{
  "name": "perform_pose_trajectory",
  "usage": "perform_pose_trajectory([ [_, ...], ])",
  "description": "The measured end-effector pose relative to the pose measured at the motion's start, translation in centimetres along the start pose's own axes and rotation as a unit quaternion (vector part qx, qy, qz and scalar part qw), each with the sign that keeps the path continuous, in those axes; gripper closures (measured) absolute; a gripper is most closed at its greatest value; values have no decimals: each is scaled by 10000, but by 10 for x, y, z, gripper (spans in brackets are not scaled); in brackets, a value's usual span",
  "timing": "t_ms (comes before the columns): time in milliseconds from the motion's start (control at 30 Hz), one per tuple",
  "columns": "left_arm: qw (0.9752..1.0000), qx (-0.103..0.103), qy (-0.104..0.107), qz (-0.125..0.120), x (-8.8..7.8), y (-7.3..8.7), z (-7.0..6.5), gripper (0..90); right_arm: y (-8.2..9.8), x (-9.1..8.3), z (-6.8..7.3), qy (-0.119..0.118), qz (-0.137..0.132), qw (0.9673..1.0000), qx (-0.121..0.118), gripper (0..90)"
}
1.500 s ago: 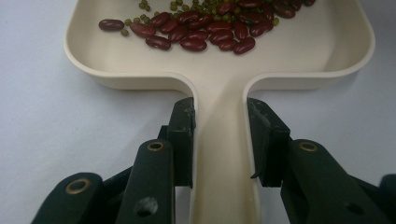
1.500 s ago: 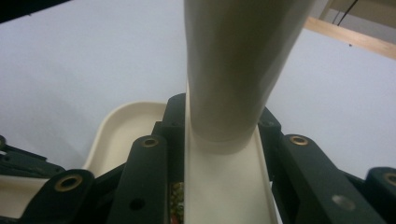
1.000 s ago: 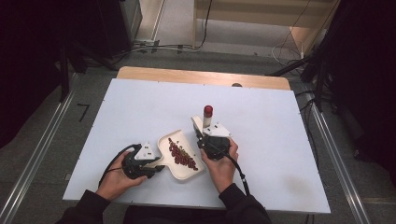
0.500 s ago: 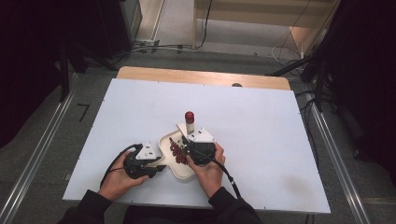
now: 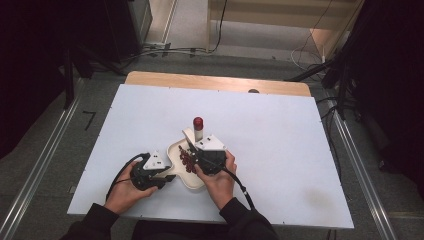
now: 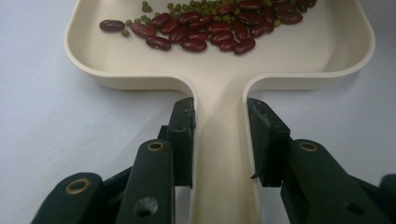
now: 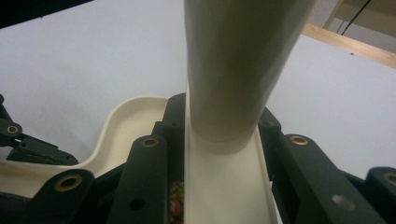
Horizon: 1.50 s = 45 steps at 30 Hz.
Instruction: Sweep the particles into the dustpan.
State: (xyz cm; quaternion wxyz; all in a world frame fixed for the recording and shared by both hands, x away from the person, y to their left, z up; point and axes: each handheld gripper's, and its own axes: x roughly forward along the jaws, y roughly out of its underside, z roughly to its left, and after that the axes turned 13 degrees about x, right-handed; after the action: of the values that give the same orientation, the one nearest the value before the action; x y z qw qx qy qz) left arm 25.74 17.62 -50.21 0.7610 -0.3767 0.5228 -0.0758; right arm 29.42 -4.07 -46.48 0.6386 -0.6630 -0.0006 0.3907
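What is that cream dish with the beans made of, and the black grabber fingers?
The cream flat-bottomed dish with a handle looks like smooth moulded plastic: rounded rim, soft matte sheen. The left gripper's black fingers look like hard matte plastic, probably, with brass-coloured rivets.

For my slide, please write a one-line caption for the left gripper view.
Left gripper grips the handle of a cream scoop tray holding red kidney beans and green mung beans.

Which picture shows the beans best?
The left gripper view: the beans lie close up in the tray, dark red ones mixed with small green ones. In the high view they are a small dark patch beside the right gripper. The right gripper view shows a few low between its jaws.
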Motion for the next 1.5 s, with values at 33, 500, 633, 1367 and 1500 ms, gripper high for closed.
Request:
perform_pose_trajectory([
  [33,10000,-35,-41,8,0,1,1,669,-1,-1,-3,-14,-25,10000,47,642],
  [500,9972,-572,-474,-71,-2,11,12,669,-12,-15,-51,169,-216,9986,448,642],
  [633,9939,-852,-702,-77,-4,16,16,669,-11,-19,-63,277,-225,9981,498,642],
  [1367,9579,-2166,-1885,63,-21,42,39,668,-16,-21,-116,-372,84,9924,1171,642],
  [1500,9509,-2334,-2031,79,-23,45,41,668,-14,-29,-126,-340,94,9928,1148,642],
])
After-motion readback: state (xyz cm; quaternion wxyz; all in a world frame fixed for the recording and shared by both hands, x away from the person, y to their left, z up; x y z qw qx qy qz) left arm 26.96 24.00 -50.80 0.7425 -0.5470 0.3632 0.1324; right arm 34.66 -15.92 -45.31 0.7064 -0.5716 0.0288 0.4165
